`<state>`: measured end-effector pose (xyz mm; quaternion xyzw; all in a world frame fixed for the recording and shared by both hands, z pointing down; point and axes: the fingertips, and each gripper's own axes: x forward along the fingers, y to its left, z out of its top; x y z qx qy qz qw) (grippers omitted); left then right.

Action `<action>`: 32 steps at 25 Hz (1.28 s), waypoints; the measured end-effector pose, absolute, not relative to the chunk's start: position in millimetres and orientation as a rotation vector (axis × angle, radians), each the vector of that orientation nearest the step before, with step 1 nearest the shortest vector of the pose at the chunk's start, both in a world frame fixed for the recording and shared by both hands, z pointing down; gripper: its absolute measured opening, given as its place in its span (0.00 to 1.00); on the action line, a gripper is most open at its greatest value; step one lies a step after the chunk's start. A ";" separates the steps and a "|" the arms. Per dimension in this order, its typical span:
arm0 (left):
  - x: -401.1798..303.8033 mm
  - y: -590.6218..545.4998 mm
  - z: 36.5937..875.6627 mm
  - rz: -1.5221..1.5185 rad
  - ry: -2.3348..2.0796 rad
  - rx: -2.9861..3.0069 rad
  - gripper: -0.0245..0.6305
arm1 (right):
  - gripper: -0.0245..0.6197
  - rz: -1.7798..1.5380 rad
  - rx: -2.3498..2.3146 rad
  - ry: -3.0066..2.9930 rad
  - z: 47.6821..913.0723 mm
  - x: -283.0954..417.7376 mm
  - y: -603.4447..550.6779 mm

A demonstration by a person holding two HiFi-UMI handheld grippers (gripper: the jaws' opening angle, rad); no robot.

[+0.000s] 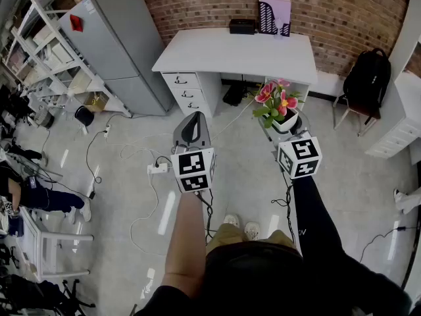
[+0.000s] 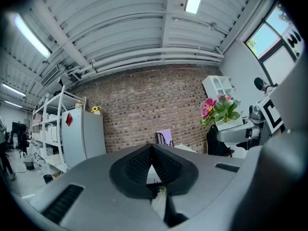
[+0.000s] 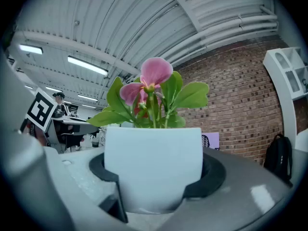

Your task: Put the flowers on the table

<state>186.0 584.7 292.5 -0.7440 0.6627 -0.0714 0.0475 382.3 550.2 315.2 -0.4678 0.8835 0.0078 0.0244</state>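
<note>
A white pot of pink flowers (image 1: 279,107) with green leaves is held up in the air in front of the white desk (image 1: 238,52). My right gripper (image 1: 288,125) is shut on the pot (image 3: 153,163), whose sides sit between the two dark pads. In the left gripper view the flowers (image 2: 220,110) show at the right, above the right gripper's body. My left gripper (image 1: 191,128) hangs level beside it, to the left, with its jaws shut on nothing (image 2: 152,163). Both grippers hang above the floor, short of the desk.
On the desk's far edge stand a black box (image 1: 242,26) and a purple card (image 1: 274,16). A grey fridge (image 1: 115,41) and white shelving (image 1: 46,58) are at the left, a black backpack on a chair (image 1: 366,78) at the right. Cables and a power strip (image 1: 158,168) lie on the floor.
</note>
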 end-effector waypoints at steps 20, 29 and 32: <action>173.8 566.3 293.2 -0.193 2.038 -2.256 0.05 | 0.57 0.015 -1.365 2.701 312.4 375.5 529.2; 137.9 493.7 303.7 -0.175 2.036 -2.264 0.05 | 0.57 0.171 -1.371 2.729 324.3 336.9 453.4; 118.4 454.8 305.7 -0.166 2.037 -2.267 0.05 | 0.57 0.185 -1.371 2.736 328.0 316.0 414.5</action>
